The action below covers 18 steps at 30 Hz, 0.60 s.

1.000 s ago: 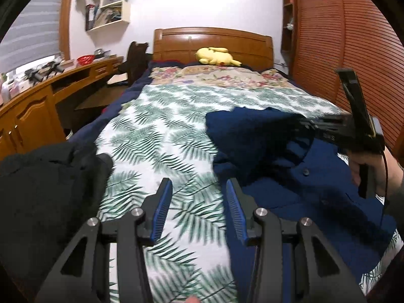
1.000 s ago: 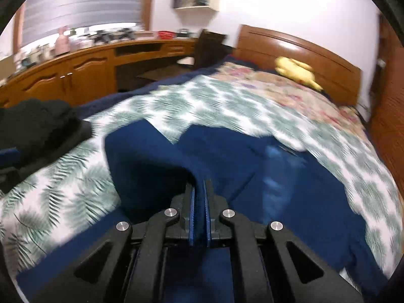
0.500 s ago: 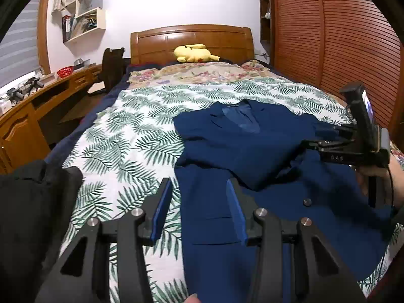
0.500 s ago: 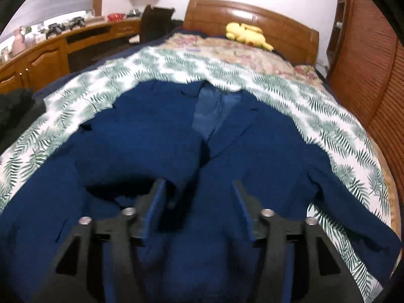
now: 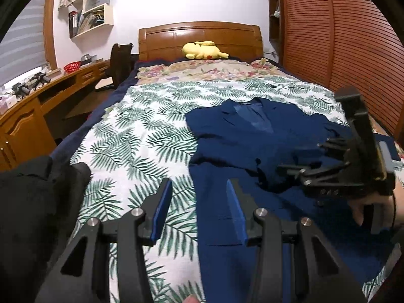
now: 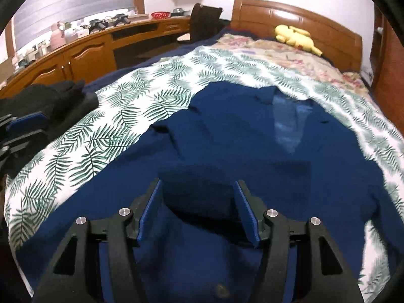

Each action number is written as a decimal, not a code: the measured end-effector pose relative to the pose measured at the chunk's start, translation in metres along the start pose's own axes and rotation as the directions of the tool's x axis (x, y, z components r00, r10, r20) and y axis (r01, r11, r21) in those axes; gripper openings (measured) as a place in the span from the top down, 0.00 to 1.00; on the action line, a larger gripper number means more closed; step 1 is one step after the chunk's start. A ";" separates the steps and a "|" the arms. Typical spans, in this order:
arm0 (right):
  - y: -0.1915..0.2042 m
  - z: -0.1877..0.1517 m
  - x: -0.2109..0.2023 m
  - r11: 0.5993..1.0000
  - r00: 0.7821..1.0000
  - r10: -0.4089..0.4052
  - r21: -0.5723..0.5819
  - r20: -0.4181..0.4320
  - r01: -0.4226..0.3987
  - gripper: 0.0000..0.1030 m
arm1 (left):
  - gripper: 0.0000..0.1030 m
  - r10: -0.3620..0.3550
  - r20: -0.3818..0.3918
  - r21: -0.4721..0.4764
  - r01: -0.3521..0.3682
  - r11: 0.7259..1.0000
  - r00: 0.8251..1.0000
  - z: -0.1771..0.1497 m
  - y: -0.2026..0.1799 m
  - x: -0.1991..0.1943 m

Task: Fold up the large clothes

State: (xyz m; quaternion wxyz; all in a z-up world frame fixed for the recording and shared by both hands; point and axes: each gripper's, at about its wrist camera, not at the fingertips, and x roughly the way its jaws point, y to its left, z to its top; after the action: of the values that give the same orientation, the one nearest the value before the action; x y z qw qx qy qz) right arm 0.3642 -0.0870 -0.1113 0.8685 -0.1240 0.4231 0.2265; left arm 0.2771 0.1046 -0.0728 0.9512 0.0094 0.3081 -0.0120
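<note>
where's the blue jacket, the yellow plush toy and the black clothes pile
blue jacket (image 6: 227, 151): right wrist view, on its chest panel
yellow plush toy (image 5: 202, 50): left wrist view, on its body by the headboard
black clothes pile (image 5: 30, 202): left wrist view, on the top of the heap

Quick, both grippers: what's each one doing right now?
Left gripper: open, holding nothing.
Right gripper: open, holding nothing, above the blue jacket.
</note>
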 end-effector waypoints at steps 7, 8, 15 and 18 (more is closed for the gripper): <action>0.009 -0.004 0.045 0.999 0.993 -0.040 -0.020 -0.113 0.038 0.42 | 0.58 0.005 -0.004 -0.020 -0.005 1.000 1.000 -0.001 0.012 -0.001; 0.009 -0.004 0.048 0.998 0.992 -0.050 -0.032 -0.119 0.047 0.43 | 0.58 0.005 -0.004 -0.019 -0.005 1.000 1.000 -0.001 0.012 -0.001; -0.006 -0.006 0.008 1.000 1.000 -0.029 -0.001 -0.005 0.029 0.95 | 0.58 0.002 -0.006 -0.002 -0.002 1.000 1.000 -0.002 0.008 -0.002; -0.017 -0.011 -0.032 0.999 0.998 -0.020 0.033 0.066 0.018 0.95 | 0.58 -0.009 -0.005 0.003 0.009 1.000 1.000 -0.002 0.004 -0.004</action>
State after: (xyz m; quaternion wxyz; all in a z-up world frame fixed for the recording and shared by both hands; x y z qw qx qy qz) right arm 0.3473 -0.1153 -0.0921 0.8860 -0.1064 0.3965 0.2153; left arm 0.2723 0.1084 -0.0723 0.9503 0.0094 0.3106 -0.0167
